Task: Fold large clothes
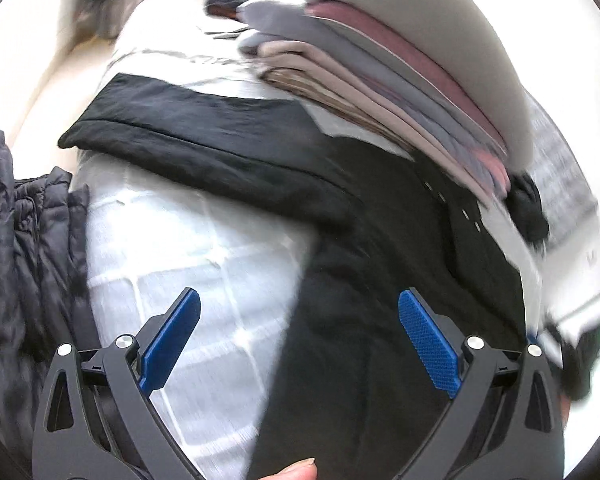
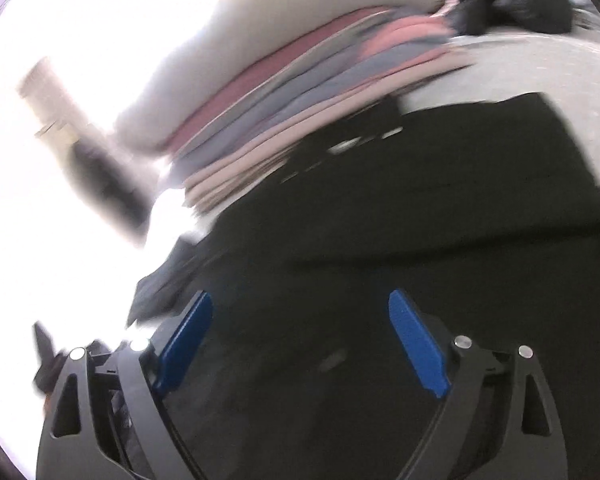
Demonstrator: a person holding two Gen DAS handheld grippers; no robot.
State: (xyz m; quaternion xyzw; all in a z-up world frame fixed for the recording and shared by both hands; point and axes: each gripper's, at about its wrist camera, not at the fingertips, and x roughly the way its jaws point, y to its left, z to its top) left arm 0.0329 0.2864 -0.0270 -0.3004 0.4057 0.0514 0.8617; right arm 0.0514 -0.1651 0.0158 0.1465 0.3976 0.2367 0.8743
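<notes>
A large black garment (image 1: pixel 380 280) lies spread on a white checked bed sheet (image 1: pixel 187 248), with one black sleeve or panel (image 1: pixel 203 148) stretched out to the left. My left gripper (image 1: pixel 300 304) is open and empty, hovering over the garment's left edge. In the right wrist view the same black garment (image 2: pixel 420 220) fills the lower frame. My right gripper (image 2: pixel 300 308) is open and empty just above it. Both views are motion-blurred.
A stack of folded clothes (image 1: pixel 400 80) in pink, grey and beige sits behind the garment; it also shows in the right wrist view (image 2: pixel 300 92). A black quilted jacket (image 1: pixel 23 248) lies at the left. A small black bundle (image 2: pixel 516 0) lies at the back right.
</notes>
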